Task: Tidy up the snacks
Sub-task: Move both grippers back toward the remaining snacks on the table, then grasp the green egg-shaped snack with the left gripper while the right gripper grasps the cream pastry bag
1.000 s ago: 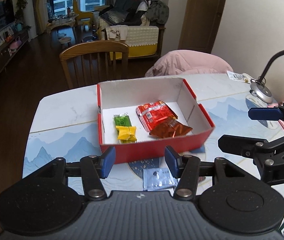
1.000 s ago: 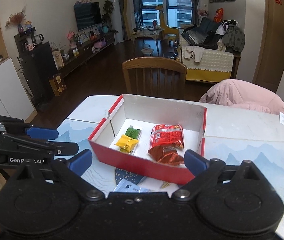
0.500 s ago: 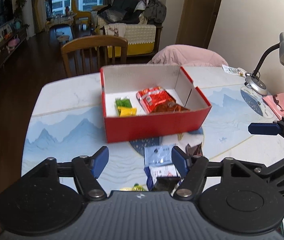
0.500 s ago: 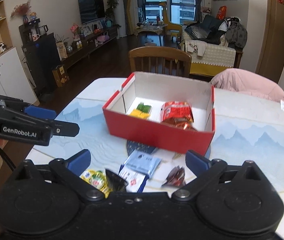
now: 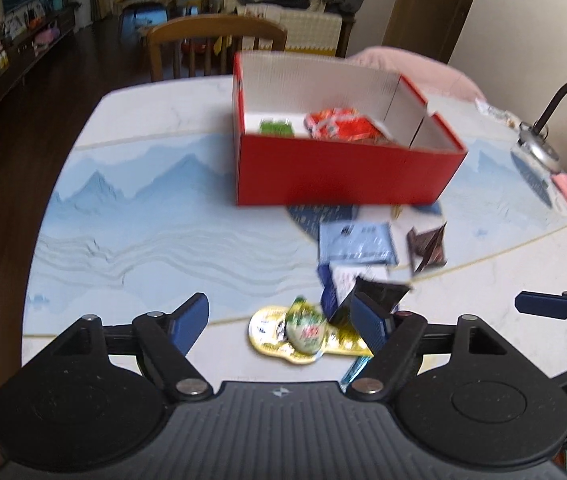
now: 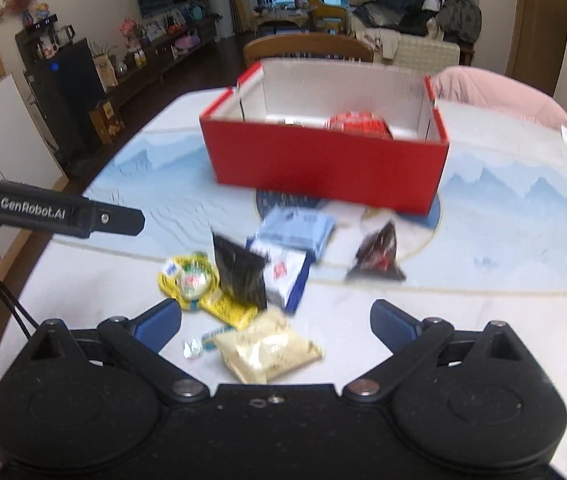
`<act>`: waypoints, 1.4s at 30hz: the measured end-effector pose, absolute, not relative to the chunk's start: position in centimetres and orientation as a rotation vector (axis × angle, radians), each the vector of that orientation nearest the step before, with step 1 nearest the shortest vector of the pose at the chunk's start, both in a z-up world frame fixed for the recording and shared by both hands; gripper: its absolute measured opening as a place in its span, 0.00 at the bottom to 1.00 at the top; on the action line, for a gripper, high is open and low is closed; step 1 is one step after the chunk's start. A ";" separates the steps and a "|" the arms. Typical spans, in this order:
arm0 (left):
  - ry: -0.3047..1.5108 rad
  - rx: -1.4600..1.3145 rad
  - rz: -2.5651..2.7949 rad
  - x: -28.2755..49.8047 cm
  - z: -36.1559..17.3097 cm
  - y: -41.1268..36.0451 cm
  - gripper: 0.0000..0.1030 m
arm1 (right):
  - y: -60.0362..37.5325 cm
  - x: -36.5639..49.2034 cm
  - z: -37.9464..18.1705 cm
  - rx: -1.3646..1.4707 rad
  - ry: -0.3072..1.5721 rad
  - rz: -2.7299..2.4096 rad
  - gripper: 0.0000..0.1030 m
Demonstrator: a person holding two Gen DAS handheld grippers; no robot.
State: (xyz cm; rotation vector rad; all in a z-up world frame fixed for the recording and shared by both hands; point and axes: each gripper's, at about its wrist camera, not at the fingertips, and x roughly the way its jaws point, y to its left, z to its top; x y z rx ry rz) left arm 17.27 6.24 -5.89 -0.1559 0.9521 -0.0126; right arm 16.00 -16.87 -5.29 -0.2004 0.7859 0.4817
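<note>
My left gripper [image 5: 281, 320] and right gripper [image 6: 275, 322] both spread apart, holding nothing, low over loose snacks. Red box [image 6: 323, 164] stands behind pile, some packets already inside. Yellow packet [image 5: 303, 334] lies between left fingers, probably my next pick. Beige packet [image 6: 269, 350] near right gripper.

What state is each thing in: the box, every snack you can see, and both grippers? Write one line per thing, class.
red box: open, no lid, holding snacks.
red packet: inside the box.
green packet: inside the box.
light blue packet: flat on the table, outside.
dark triangular packet: on the table, outside.
black packet: standing upright, outside.
beige packet: on the table, outside.
left gripper: open, empty.
right gripper: open, empty.
</note>
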 end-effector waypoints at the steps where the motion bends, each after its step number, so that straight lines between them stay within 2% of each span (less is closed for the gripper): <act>1: 0.962 -0.156 -0.009 17.3 -6.4 6.2 0.76 | -16.9 15.9 -5.8 -0.203 0.795 0.480 0.98; 22: 1.067 -0.090 -0.014 19.7 -12.8 4.0 0.76 | -15.1 18.4 -11.2 -0.383 0.885 0.571 0.95; 31: 1.170 -0.086 -0.033 22.1 -14.5 3.0 0.74 | -15.1 19.6 -11.6 -0.390 0.910 0.625 0.87; 34: 1.178 -0.092 -0.023 22.4 -14.8 3.1 0.70 | -14.9 19.7 -11.6 -0.399 0.916 0.646 0.83; 40: 1.179 -0.082 -0.027 22.6 -14.7 3.1 0.68 | -14.7 19.8 -11.9 -0.411 0.929 0.668 0.77; 42: 1.174 -0.074 -0.022 22.6 -14.7 3.0 0.62 | -14.6 19.8 -12.0 -0.417 0.930 0.669 0.76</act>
